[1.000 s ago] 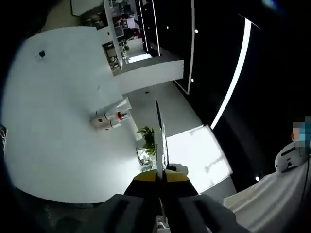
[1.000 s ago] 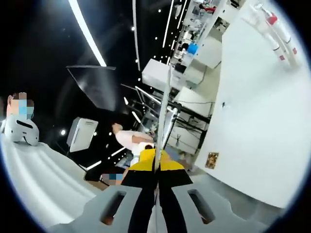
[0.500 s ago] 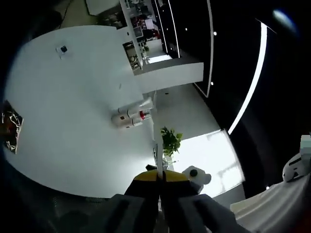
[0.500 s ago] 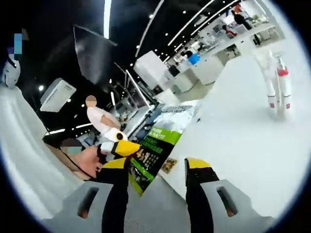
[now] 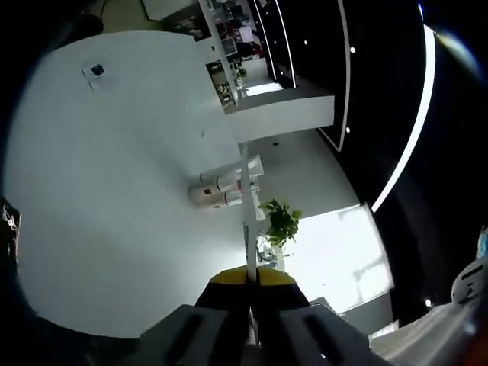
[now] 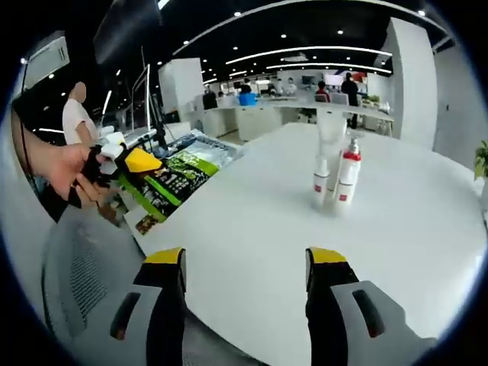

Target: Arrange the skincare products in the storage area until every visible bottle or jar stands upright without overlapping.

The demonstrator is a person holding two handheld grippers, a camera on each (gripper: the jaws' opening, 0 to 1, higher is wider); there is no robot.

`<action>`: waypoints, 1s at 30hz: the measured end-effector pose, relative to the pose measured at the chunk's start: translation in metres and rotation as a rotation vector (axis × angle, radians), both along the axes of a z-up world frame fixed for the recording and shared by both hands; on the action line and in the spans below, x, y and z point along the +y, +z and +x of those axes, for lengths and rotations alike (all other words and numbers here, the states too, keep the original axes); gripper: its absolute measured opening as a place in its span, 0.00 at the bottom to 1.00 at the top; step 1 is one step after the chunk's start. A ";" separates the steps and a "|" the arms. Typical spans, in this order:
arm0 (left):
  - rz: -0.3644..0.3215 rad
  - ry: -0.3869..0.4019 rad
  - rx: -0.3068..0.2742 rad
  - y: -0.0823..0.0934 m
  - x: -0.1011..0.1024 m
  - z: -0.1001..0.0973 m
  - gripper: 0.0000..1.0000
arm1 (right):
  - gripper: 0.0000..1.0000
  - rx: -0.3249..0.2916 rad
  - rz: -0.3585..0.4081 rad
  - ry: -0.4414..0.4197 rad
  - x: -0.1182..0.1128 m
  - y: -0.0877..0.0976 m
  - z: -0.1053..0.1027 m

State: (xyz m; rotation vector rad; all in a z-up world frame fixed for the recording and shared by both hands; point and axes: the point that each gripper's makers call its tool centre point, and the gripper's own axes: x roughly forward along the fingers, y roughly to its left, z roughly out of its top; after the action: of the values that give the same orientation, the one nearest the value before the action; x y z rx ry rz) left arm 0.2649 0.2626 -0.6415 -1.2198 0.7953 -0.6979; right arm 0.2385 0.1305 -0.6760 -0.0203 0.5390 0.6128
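1. In the right gripper view the right tongs (image 6: 245, 263) stand wide apart with nothing between the yellow-tipped jaws; they hover low over the near edge of the white surface (image 6: 252, 221).
2. Out ahead on that surface stands a small cluster of skincare bottles (image 6: 337, 174), upright and close together; the red-capped pump bottle (image 6: 348, 177) sits on the right of the group, a slimmer white bottle (image 6: 322, 181) just beside it, and a taller white one behind; whether they touch is hard to tell.
3. At the left of this view a hand (image 6: 65, 169) carries the left tongs (image 6: 126, 162), well apart from the bottles; green printed sheets (image 6: 177, 174) lie on the surface near them.
4. In the left gripper view the left tongs (image 5: 251, 276) are pressed together, jaws meeting with nothing held.
5. That view is rolled; the same bottle cluster (image 5: 223, 191) shows far off on the white surface (image 5: 114, 191), near its edge; a potted plant (image 5: 280, 223) sits beyond.
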 end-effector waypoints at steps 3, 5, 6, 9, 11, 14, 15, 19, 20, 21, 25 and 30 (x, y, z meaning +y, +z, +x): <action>0.016 -0.019 0.008 -0.004 -0.003 0.014 0.01 | 0.56 -0.030 -0.082 -0.001 -0.007 -0.005 -0.001; 0.031 -0.036 0.015 -0.008 -0.005 0.028 0.01 | 0.47 -0.125 -0.108 -0.028 -0.014 0.007 0.007; 0.037 -0.039 0.017 -0.009 -0.006 0.036 0.01 | 0.42 -0.137 -0.079 -0.056 -0.016 0.013 0.009; 0.044 -0.029 0.022 -0.013 -0.008 0.058 0.01 | 0.42 -0.140 -0.056 -0.090 -0.023 0.014 0.011; 0.055 -0.015 0.020 -0.017 -0.008 0.074 0.01 | 0.46 -0.111 -0.059 -0.101 -0.025 0.008 0.011; 0.062 0.004 0.036 -0.025 -0.006 0.092 0.01 | 0.46 -0.105 -0.054 -0.111 -0.027 0.007 0.013; 0.061 0.010 0.042 -0.028 -0.007 0.099 0.01 | 0.46 -0.103 -0.057 -0.113 -0.028 0.006 0.013; 0.085 0.006 0.054 -0.037 -0.010 0.117 0.01 | 0.41 -0.099 -0.075 -0.126 -0.032 0.004 0.013; 0.091 0.005 0.056 -0.040 -0.011 0.124 0.01 | 0.41 -0.095 -0.077 -0.128 -0.033 0.003 0.013; 0.093 0.008 0.059 -0.042 -0.011 0.129 0.01 | 0.41 -0.089 -0.079 -0.128 -0.033 0.002 0.013; 0.125 0.009 0.077 -0.053 -0.013 0.149 0.01 | 0.41 -0.078 -0.089 -0.114 -0.032 -0.002 0.012; 0.172 -0.029 0.091 -0.070 -0.024 0.173 0.01 | 0.41 -0.058 -0.116 -0.101 -0.032 -0.009 0.011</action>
State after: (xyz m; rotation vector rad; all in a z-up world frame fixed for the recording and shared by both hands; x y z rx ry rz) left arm 0.4382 0.2382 -0.7118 -1.0916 0.9310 -0.5877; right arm 0.2496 0.0988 -0.6845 -0.1196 0.5156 0.4807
